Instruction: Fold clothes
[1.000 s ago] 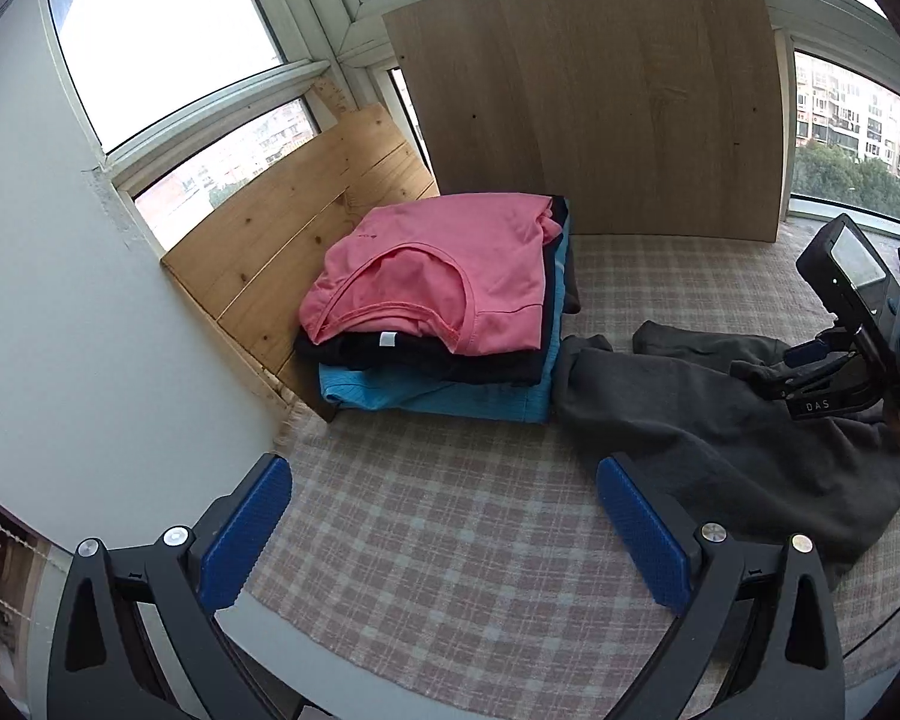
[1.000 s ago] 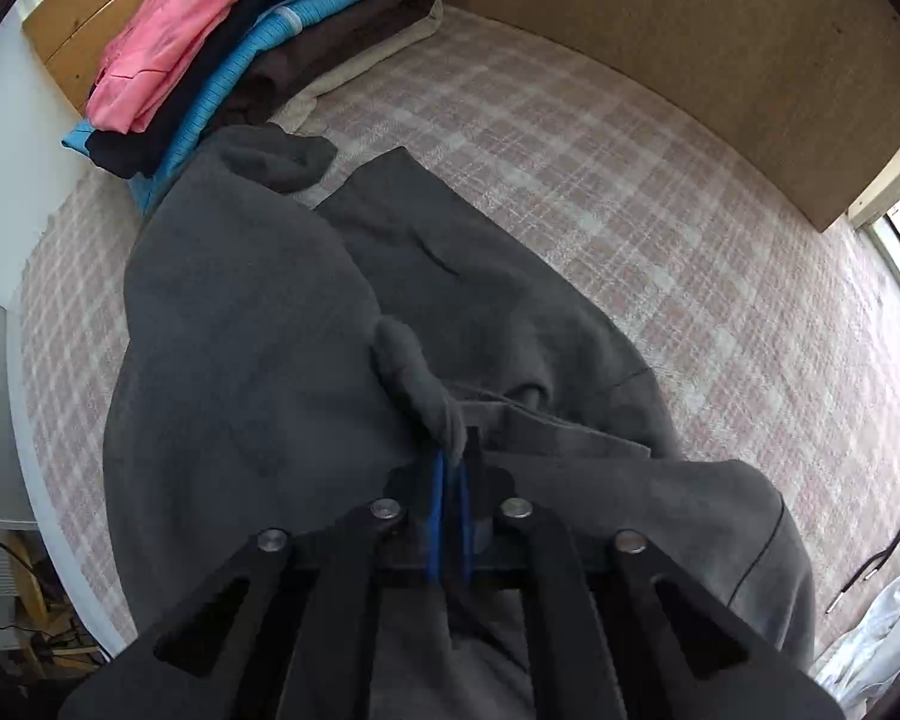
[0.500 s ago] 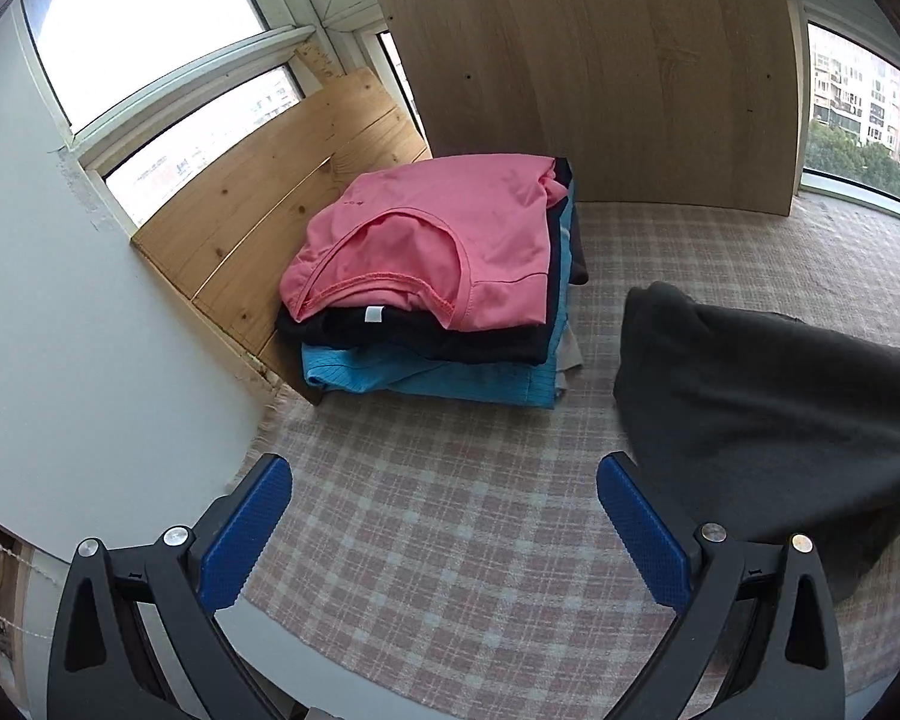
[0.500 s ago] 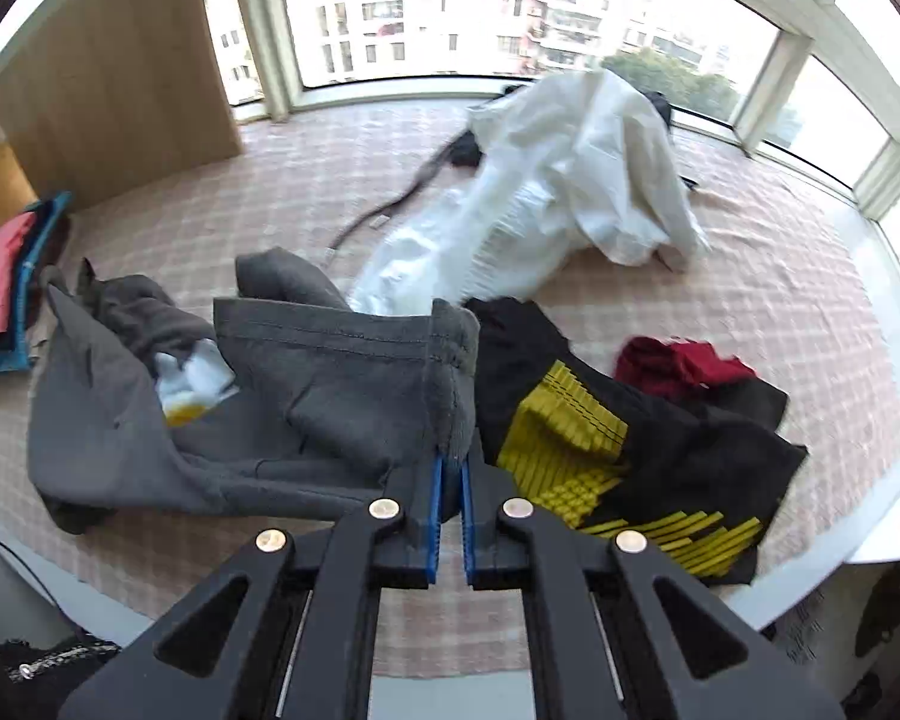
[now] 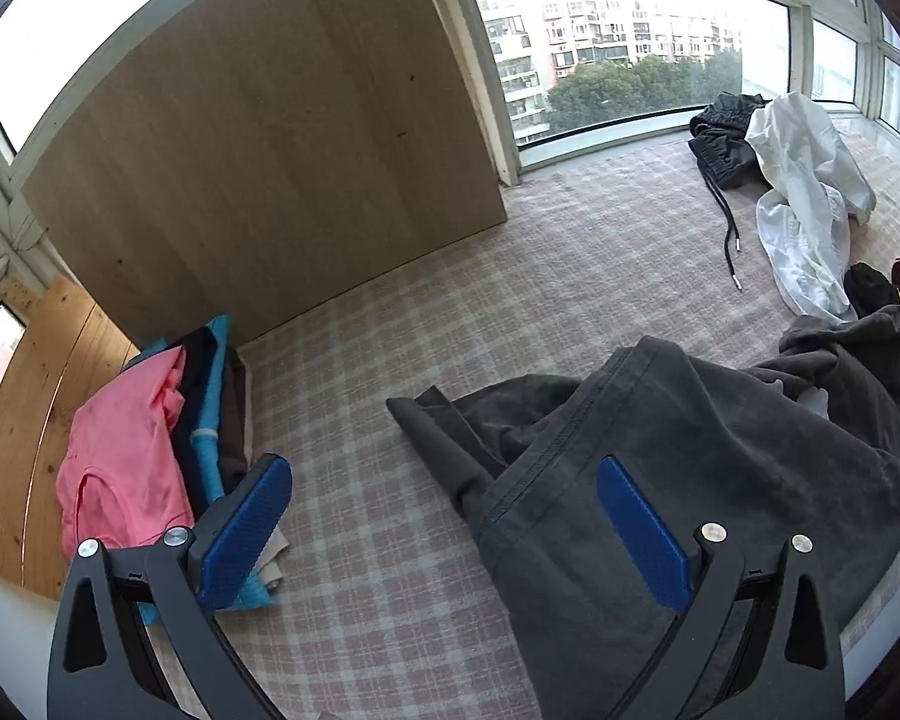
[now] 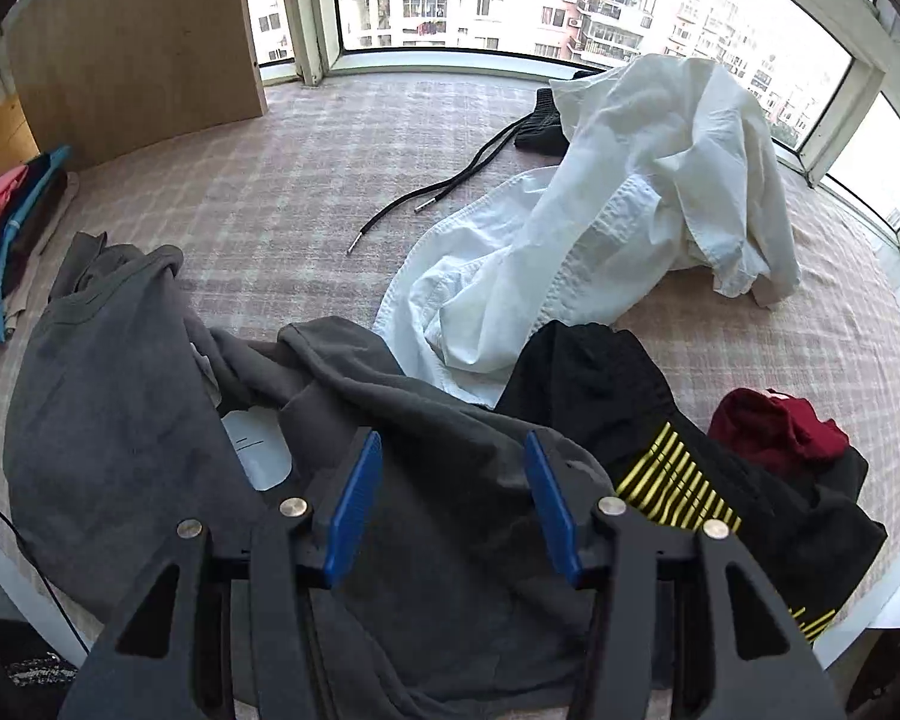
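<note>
lying crumpled on the checked cloth, grey garment spreading beneath right gripper, jaws standing apart and gripping nothing. hovering wide apart, left gripper, its right finger over the garment's hem, folded stack sitting beside its left finger.

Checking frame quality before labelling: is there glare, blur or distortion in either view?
Left wrist view: sharp, strong fisheye bending of the wooden board, sky blown out. Right wrist view: sharp too, white garment bright but its folds readable, dark corners from the lens.
</note>
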`<state>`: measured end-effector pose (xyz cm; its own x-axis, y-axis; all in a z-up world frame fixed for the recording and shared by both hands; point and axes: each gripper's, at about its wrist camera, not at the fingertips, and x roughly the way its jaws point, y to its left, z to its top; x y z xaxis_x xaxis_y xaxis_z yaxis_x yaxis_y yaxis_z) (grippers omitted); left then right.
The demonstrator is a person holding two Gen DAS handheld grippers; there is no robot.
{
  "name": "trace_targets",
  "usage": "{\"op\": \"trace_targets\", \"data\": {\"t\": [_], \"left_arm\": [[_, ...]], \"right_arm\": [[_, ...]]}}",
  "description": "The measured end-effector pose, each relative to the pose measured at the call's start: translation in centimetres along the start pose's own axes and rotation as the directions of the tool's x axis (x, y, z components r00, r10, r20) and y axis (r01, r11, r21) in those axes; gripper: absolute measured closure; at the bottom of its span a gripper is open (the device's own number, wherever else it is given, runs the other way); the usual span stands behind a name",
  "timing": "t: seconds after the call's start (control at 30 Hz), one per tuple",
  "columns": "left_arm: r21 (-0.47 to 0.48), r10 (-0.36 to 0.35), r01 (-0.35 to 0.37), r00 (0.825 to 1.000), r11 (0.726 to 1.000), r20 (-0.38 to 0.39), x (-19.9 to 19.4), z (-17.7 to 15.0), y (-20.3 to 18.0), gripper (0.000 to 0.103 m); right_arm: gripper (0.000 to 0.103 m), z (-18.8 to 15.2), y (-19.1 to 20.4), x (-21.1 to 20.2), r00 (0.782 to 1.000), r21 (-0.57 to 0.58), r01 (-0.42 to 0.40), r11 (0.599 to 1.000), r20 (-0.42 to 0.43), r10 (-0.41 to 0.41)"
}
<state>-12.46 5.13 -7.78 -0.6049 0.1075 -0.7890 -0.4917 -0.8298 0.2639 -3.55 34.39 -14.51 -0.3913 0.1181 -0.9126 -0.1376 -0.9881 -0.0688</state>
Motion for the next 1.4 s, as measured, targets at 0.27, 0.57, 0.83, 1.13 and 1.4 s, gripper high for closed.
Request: {"op": "trace_targets", "data": {"t": [0.27, 0.57, 0.83, 1.13, 1.4], "left_arm": [[0.171, -0.126, 0.126, 0.992, 0.977, -0.008, 3.3, 2.7, -5.8, 0.001], [0.212, -0.19, 0.191, 0.981, 0.958, -0.024, 5.6, 3.3, -4.9, 0.001], [0.343, -0.334, 0.331, 0.941, 0.879, -0.053, 7.7, 4.7, -9.4, 0.001], [0.52, -0.339, 0.357, 0.931, 0.776, -0.133, 11.1, 5.3, -12.1, 0.001], [0.335, -0.473, 0.58, 0.808, 0.743, -0.351, 15.2, 3.8, -10.6, 0.048]], "right_arm": [[0.095, 1.8, 2.7, 5.8, 0.993, -0.213, -0.011, 0.977, -0.117, -0.014], [0.097, -1.1, -4.4, -4.2, 0.984, 0.05, -0.175, 0.983, -0.023, 0.176], [0.062, -2.0, -5.5, -3.4, 0.995, 0.022, -0.087, 0.996, -0.054, 0.088], [0.049, -1.1, -2.6, 3.1, 0.986, -0.079, -0.007, 0.997, -0.168, -0.007], [0.088, -2.0, -2.2, -0.8, 0.994, -0.034, -0.043, 0.999, -0.101, 0.039]]}}
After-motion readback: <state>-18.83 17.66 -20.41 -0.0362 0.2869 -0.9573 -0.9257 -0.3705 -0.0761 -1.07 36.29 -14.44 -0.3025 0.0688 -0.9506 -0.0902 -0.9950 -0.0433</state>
